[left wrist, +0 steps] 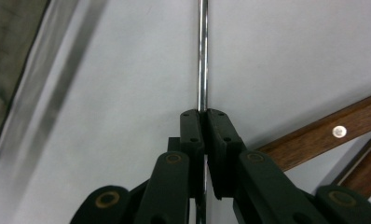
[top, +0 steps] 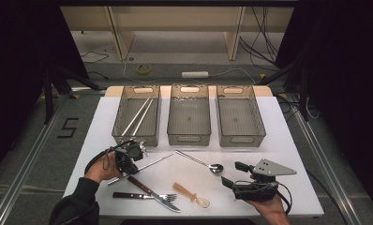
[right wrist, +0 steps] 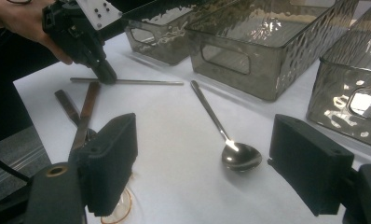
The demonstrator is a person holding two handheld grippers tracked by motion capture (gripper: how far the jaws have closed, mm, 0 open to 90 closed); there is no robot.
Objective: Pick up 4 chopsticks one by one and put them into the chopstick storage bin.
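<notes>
Left gripper [left wrist: 203,122] clamped on a metal chopstick [left wrist: 202,56] lying flat on the white table [top: 287,140], just in front of the leftmost bin [top: 137,117]; right gripper [right wrist: 202,163] held near the spoon [right wrist: 230,144], jaws wide, nothing between them.

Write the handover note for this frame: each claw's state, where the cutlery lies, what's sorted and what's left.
Left claw: shut on the metal chopstick, which lies on the white table in front of the left bin.
Right claw: open, holding nothing, above the table near the metal spoon.
Done: two chopsticks already lie in the left bin. Middle bin and right bin look empty.
Left: lift the gripped chopstick, probably into the left bin; then the metal spoon, wooden-handled knife, fork and amber plastic spoon, all on the table.
</notes>
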